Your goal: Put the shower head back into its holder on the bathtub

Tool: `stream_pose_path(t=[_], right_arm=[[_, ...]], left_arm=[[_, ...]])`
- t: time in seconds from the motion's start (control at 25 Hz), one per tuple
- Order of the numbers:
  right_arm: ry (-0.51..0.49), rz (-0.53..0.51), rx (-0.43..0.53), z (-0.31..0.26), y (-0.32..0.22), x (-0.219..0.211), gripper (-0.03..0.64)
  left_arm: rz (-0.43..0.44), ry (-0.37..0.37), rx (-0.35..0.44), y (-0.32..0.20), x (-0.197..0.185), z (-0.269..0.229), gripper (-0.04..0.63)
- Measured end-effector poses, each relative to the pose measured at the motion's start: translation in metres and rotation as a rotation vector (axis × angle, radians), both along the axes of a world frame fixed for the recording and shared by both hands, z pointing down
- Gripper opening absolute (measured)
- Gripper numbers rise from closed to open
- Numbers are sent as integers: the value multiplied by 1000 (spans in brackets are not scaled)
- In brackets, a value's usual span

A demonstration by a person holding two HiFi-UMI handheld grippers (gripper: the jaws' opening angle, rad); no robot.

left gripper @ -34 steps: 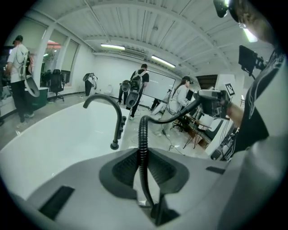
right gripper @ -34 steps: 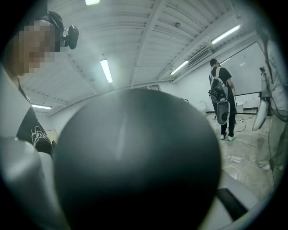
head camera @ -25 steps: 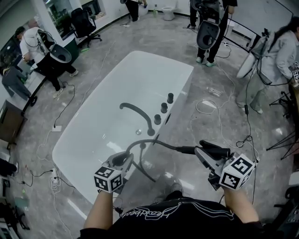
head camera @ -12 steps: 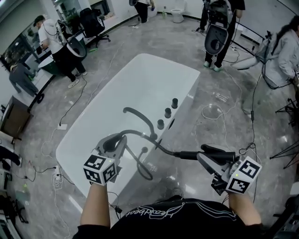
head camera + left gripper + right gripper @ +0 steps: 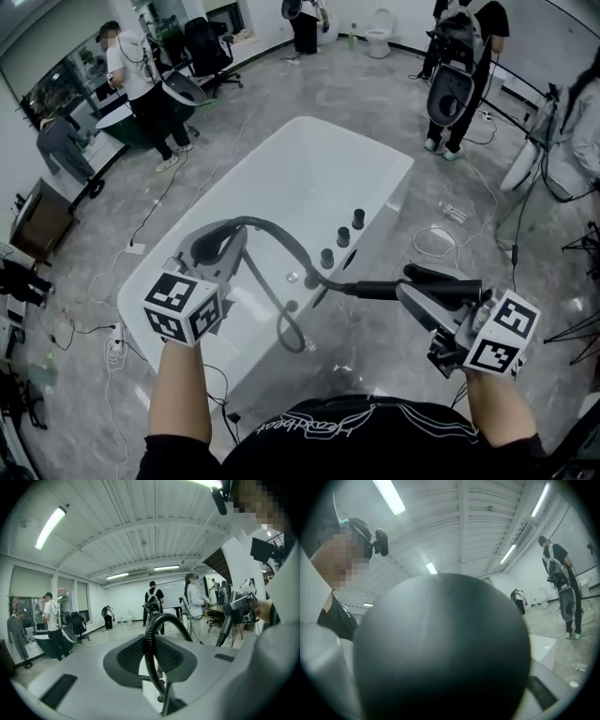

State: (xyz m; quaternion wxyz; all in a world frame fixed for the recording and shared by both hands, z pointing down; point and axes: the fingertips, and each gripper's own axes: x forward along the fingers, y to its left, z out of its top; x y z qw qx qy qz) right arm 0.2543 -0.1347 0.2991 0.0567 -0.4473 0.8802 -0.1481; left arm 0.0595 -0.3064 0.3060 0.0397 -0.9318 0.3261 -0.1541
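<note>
The black shower head [image 5: 427, 284] lies level between the jaws of my right gripper [image 5: 417, 286], which is shut on it. Its handle [image 5: 373, 290] points left toward the tub's rim. In the right gripper view the dark round shower head [image 5: 440, 653] fills nearly the whole picture. The black ribbed hose [image 5: 281, 236] arches from the handle to my left gripper [image 5: 228, 242], which is shut on it above the white bathtub [image 5: 281, 169]. In the left gripper view the hose [image 5: 151, 653] stands up between the grey jaws and curls right. Below the left gripper the hose hangs in a loop over the rim.
Three black knobs [image 5: 342, 236] stand in a row on the tub's near rim. Loose cables [image 5: 433, 242] lie on the grey floor to the right of the tub. Several people [image 5: 141, 75] stand around the room, and an office chair [image 5: 211, 42] and a toilet [image 5: 380, 19] are at the back.
Both grippers have risen. The left one went up and a little left, pulling the hose into a higher arch over the tub. The right one lifted the shower head slightly.
</note>
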Motion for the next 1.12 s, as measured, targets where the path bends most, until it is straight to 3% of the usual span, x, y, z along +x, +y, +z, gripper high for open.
stream_pose_path(t=[0.2, 0.72, 0.96, 1.12], right_arm=[[58, -22, 69, -29, -12, 0, 123], [49, 9, 154, -78, -70, -20, 124], [16, 11, 125, -66, -113, -27, 124], [-4, 8, 78, -36, -129, -51, 124]], left_arm=[[-23, 25, 55, -11, 5, -33, 61], [-30, 87, 131, -63, -15, -95, 61], [-28, 67, 122, -104, -19, -89, 61], [-17, 46, 86, -113, -45, -57, 61]])
